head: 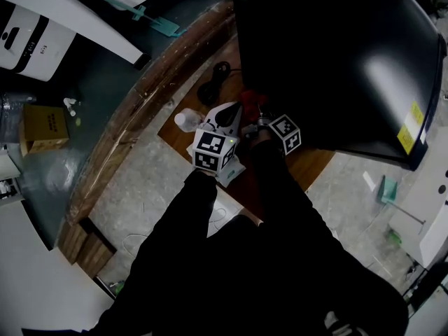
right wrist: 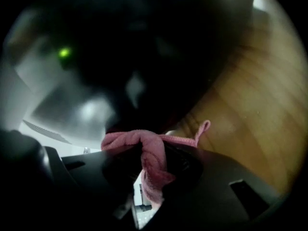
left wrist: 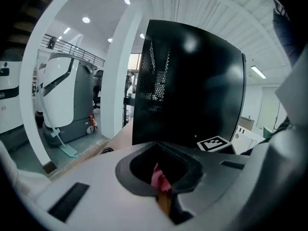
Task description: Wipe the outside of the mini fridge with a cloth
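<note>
The black mini fridge (head: 336, 54) stands on the wooden table (head: 140, 110) at the upper right. It also fills the left gripper view (left wrist: 192, 81) and looms as a dark blurred face (right wrist: 144, 42) close in the right gripper view. My right gripper (head: 260, 121) (right wrist: 144, 177) is shut on a pink cloth (head: 250, 98) (right wrist: 151, 153) at the fridge's lower left corner. The cloth bunches over the jaws, with a loop hanging free. My white left gripper (head: 234, 114) (left wrist: 163, 196) sits just left of it, jaws together. A bit of cloth (left wrist: 160, 178) shows past them.
A coiled black cable (head: 213, 82) and a small white object (head: 183, 120) lie on the table left of the grippers. White machines, a cardboard box (head: 45, 124) and a teal-headed mop (head: 161, 23) stand on the floor beyond the table edge. The right gripper's marker cube (left wrist: 214, 143) shows nearby.
</note>
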Tool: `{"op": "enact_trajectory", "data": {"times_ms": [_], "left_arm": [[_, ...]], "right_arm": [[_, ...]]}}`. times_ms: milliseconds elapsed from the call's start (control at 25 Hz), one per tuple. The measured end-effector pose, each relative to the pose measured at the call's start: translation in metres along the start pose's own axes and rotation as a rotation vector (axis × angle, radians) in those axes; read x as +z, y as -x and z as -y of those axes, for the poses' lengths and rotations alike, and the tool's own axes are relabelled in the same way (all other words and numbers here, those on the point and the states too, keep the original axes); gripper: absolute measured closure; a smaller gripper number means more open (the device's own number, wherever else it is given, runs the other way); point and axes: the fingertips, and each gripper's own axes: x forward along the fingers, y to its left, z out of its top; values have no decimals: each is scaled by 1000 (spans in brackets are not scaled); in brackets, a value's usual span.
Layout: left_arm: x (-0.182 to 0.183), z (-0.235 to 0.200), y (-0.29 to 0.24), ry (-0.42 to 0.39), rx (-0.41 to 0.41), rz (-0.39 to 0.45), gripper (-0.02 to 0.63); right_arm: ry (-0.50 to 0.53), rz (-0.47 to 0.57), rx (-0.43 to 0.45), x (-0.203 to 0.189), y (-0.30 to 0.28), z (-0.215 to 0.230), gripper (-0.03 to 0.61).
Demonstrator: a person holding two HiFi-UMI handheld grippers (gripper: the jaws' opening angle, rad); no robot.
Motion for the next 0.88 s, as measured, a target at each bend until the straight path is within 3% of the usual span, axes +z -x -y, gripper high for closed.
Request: {"op": "enact_trajectory", "data": {"times_ms": [200, 400, 640, 880], "left_arm": [[4, 7, 9, 20, -6, 27, 607], [25, 15, 33, 18, 13, 79, 607], [49, 40, 72, 87, -21, 195, 607], [97, 82, 135, 59, -17, 291, 607]], "right_arm": [[-19, 2, -25, 1, -2, 16, 480], [107, -41, 11, -10, 12, -2, 483], [227, -163, 196, -39, 68, -72, 483], [340, -224, 387, -39, 170, -179, 483]]}}
